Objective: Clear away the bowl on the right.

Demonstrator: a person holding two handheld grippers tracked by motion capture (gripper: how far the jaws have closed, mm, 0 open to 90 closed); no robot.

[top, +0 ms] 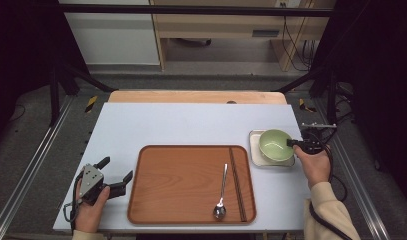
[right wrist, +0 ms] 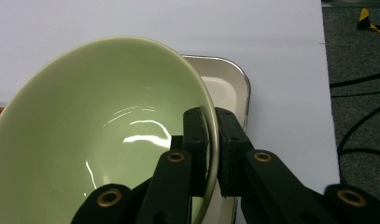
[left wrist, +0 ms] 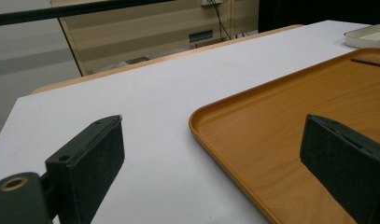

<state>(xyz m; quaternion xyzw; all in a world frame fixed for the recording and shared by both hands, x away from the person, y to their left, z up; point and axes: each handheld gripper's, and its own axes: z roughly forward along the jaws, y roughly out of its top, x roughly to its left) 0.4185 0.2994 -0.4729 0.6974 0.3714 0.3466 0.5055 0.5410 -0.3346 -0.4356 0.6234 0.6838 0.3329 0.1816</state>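
A pale green bowl [top: 274,144] [right wrist: 103,135] sits in a small cream dish [top: 257,155] [right wrist: 225,88] at the right of the table. My right gripper [top: 292,143] [right wrist: 212,135] is shut on the bowl's right rim, one jaw inside the bowl and one outside. At the table's left front, my left gripper [top: 117,172] [left wrist: 215,158] stands open beside the left edge of a brown wooden tray [top: 176,175] [left wrist: 281,116], with nothing between its jaws. A metal spoon [top: 221,195] lies on the tray, and dark chopsticks [top: 237,182] lie along its right side.
A white mat [top: 191,122] [left wrist: 155,93] covers the wooden table. Black frame posts stand at both sides, and cables [right wrist: 355,140] lie on the floor to the right. Behind the tray the mat is bare.
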